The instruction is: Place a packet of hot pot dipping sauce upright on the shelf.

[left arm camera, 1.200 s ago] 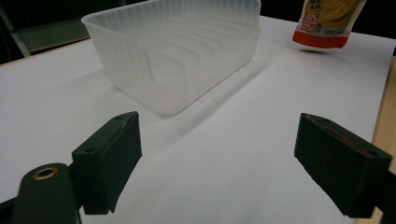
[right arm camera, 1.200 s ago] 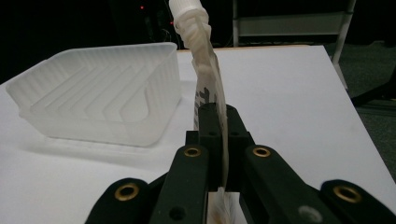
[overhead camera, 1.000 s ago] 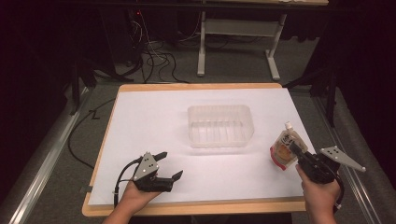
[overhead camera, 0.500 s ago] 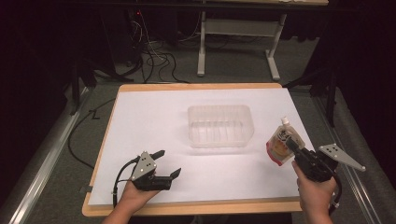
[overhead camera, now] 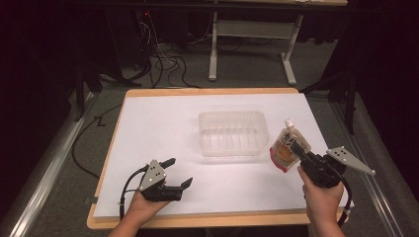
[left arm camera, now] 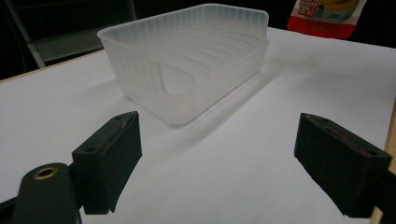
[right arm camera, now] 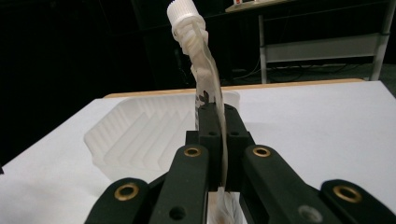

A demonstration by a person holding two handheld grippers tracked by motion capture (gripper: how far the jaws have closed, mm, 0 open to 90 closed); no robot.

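- The right gripper point(overhead camera: 298, 148) is clenched on a spouted drink pouch point(overhead camera: 285, 146); in the right gripper view the jaws are seen pinching the flat pouch point(right arm camera: 208, 88) edge-on.
- The pouch is held clear of the white table sheet point(overhead camera: 163, 128), its long axis roughly upright and tipped a little, with the white screw cap point(overhead camera: 288, 122) at the top.
- The clear ribbed plastic tub point(overhead camera: 232, 132) is seen just to the left of the pouch and slightly farther away, so a short leftward carry is judged to be what the move calls for.
- The right gripper is plainly the nearer one to the tub.
- The left gripper point(overhead camera: 177, 173) is held at the near left, well apart from the tub point(left arm camera: 187, 60), jaws spread with nothing between them.
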